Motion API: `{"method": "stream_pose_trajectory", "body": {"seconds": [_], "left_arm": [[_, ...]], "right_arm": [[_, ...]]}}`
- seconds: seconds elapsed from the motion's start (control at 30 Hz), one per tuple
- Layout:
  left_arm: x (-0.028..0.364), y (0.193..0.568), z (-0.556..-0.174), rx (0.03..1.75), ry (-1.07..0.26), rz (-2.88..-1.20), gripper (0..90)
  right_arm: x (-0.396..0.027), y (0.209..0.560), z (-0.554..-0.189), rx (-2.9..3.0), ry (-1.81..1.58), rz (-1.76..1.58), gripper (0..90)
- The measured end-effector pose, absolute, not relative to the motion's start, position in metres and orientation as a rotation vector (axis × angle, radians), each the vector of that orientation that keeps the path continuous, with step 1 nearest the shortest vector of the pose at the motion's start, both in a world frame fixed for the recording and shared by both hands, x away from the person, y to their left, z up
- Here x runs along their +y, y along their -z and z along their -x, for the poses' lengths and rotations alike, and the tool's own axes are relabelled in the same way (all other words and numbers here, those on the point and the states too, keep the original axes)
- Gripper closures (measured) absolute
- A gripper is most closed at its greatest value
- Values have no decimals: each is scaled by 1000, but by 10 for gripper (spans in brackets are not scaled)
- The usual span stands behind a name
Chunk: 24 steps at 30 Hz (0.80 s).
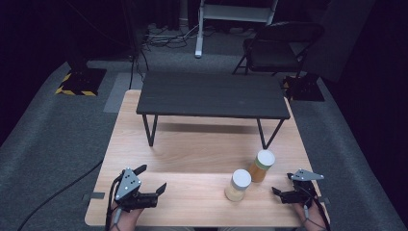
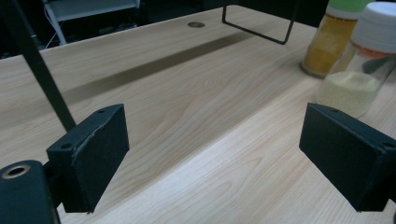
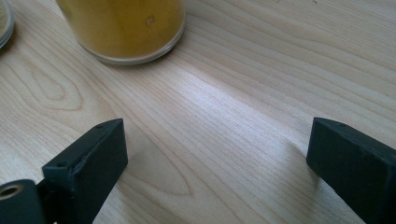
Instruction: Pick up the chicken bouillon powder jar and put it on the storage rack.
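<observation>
Left gripper point(image 1: 151, 178): rests at the near left of the wooden table point(image 1: 192, 144), jaws spread wide with nothing between them; in the left gripper view bare wood lies between the two black pads, so it seems parked, ready rather than working
Wooden table: pale top, mostly bare in front, which leaves both hands room to come in from the near edge
Black shelf point(image 1: 211, 94): a low dark stand on thin wire legs across the far half of the table, well apart from both grippers; likely a place to set things on or under, though that is a guess
Pale jar point(image 1: 237, 185): upright, white cap, light granules inside, standing right of centre near the front; it is just beside the orange jar, and I cannot tell whether they touch
Orange jar point(image 1: 261, 166): upright, pale cap, yellow-orange powder, slightly farther back and to the right of the pale jar; the nearer of the two to the right gripper
Right gripper point(image 1: 277, 192): low at the near right, jaws wide apart and holding nothing; it points toward the jars, and the right gripper view shows the orange jar's base point(image 3: 123, 28) just ahead, so a reach for it looks likely
</observation>
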<state>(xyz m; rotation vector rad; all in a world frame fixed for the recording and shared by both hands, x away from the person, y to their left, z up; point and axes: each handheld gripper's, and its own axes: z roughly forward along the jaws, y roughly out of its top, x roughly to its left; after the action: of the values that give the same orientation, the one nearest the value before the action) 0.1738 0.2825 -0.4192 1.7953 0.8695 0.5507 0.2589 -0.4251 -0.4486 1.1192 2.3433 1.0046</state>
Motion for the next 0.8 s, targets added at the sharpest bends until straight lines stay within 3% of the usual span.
{"method": "stream_pose_trajectory", "body": {"seconds": [0.27, 0.8], "left_arm": [[261, 414, -173, 854, -534, -1758, 53], [224, 408, -181, 766, -538, -1753, 15]], "right_arm": [[-424, 448, -260, 2345, -988, -1134, 8], [-423, 448, -260, 2345, -986, -1137, 5]]}}
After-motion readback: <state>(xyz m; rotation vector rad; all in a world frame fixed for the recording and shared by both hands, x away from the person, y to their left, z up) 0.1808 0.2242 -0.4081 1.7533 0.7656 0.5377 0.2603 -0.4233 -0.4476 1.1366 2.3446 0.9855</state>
